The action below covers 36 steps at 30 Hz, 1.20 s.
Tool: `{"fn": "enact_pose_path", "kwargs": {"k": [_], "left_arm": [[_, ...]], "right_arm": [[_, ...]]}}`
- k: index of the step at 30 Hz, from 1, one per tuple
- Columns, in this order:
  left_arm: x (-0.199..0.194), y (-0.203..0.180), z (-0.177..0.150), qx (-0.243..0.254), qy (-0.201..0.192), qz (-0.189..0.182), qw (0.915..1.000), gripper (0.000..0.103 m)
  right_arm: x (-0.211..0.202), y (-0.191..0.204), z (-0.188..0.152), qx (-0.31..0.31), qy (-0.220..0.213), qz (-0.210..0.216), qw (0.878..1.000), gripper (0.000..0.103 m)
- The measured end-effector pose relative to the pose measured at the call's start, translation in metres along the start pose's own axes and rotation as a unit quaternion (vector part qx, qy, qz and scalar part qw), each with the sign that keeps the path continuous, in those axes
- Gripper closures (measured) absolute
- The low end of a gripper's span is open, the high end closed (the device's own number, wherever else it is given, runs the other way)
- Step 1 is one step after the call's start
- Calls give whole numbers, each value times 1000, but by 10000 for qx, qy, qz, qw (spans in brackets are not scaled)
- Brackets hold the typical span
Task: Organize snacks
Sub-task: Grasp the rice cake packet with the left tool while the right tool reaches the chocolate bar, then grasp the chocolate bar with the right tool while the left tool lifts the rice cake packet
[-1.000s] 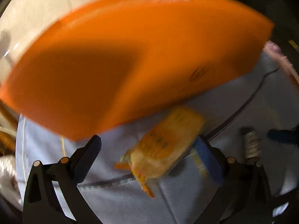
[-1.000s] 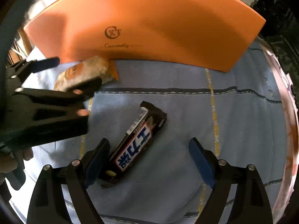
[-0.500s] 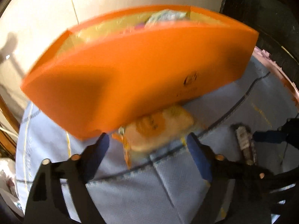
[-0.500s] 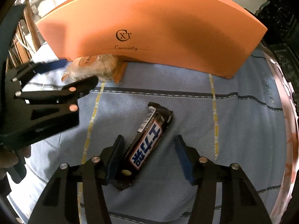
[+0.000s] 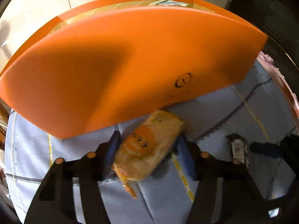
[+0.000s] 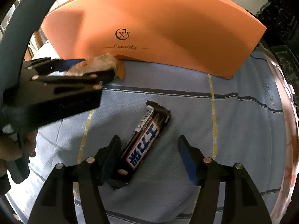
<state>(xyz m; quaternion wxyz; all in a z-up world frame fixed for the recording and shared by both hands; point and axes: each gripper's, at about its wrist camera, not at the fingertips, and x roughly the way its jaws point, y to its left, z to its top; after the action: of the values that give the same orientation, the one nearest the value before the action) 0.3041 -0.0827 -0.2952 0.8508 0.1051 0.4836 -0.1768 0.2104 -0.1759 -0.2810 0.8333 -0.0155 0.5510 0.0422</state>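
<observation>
An orange box stands at the back of a blue checked cloth; it also shows in the right wrist view. My left gripper has closed on a yellow-orange wrapped pastry lying at the box's foot; both pads touch its sides. The pastry and the left gripper show in the right wrist view at left. My right gripper is open around a dark Snickers bar lying diagonally; the left pad touches it, the right pad stands apart.
The blue cloth covers a round table with a pink patterned rim at right. Dark carved furniture stands behind the box at right. Wrapped snacks show inside the box's open top.
My left gripper has moved forward around the pastry and closed on it. My right gripper has narrowed around the Snickers bar and stays partly open.
</observation>
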Motion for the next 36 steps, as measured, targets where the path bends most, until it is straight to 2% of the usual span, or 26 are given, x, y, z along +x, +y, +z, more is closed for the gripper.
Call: {"fn": "enact_pose_path", "kwargs": {"k": [2, 4, 6, 8, 12, 16, 18, 19, 20, 22, 23, 25, 26, 27, 28, 29, 31, 32, 33, 34, 35, 36], "left_arm": [[-4, -1, -5, 72, -49, -67, 9999, 58], [-12, -4, -15, 412, -143, -29, 9990, 66], [-19, -3, -26, 513, -184, -36, 9985, 68], [-24, 4, -38, 354, -204, -70, 9991, 68], [-27, 9, -43, 173, -237, -74, 9995, 68], [-32, 13, -62, 251, -264, 7, 9993, 68], [-28, 12, -57, 198, -199, 11, 9996, 66], [-29, 18, -57, 139, -201, -5, 9997, 59], [-26, 15, -55, 124, -163, -91, 9997, 34], [-16, 4, -54, 336, 32, -95, 9994, 4], [-15, 0, -54, 393, -68, -10, 9992, 4], [-12, 2, -54, 211, -73, -87, 9997, 4], [-10, -1, -53, 277, -98, -68, 9995, 6], [-11, -3, -53, 312, -145, -103, 9994, 20], [-13, -7, -52, 404, -264, -129, 9988, 32], [-15, -8, -51, 473, -317, -131, 9983, 66], [-14, -13, -47, 576, -291, -142, 9978, 68], [-12, -13, -46, 526, -275, -238, 9980, 68], [-11, -12, -47, 495, -266, -290, 9980, 68], [-10, -13, -47, 503, -272, -305, 9979, 68], [-9, -14, -48, 531, -275, -312, 9977, 68], [-9, -14, -48, 531, -272, -308, 9977, 68]], "right_arm": [[-3, -4, -3, 147, -26, 41, 9999, 46], [-8, -16, -3, 254, -67, 145, 9996, 55], [-17, -23, -9, 364, -104, 258, 9989, 64], [-20, -33, -15, 523, -166, 447, 9975, 70], [-22, -39, -24, 440, -279, 509, 9973, 71], [-25, -25, -21, 132, -208, 228, 9994, 69], [-25, -19, -21, -3, -177, 76, 9998, 69], [-15, -25, -15, -35, -171, 46, 9998, 67], [-15, -23, -15, -91, -194, -16, 9998, 67], [-18, -22, -16, -86, -235, -41, 9997, 67], [-19, -23, -17, -63, -260, -12, 9996, 66], [-20, -22, -20, -108, -345, -60, 9993, 64], [-18, -18, -20, -70, -374, -51, 9993, 64], [-18, -20, -20, -28, -389, 1, 9992, 62], [-17, -20, -21, -20, -365, 179, 9992, 44], [-15, -15, -23, -172, -288, 313, 9989, 26], [-14, -4, -24, -480, -229, 42, 9986, 24], [-13, -9, -21, -227, -136, 129, 9996, 26], [-15, -11, -19, -135, -129, 25, 9998, 33], [-18, -14, -16, -28, -134, -15, 9999, 51], [-19, -17, -15, 19, -142, -88, 9999, 79], [-20, -22, -14, 116, -125, -84, 9998, 83]]}}
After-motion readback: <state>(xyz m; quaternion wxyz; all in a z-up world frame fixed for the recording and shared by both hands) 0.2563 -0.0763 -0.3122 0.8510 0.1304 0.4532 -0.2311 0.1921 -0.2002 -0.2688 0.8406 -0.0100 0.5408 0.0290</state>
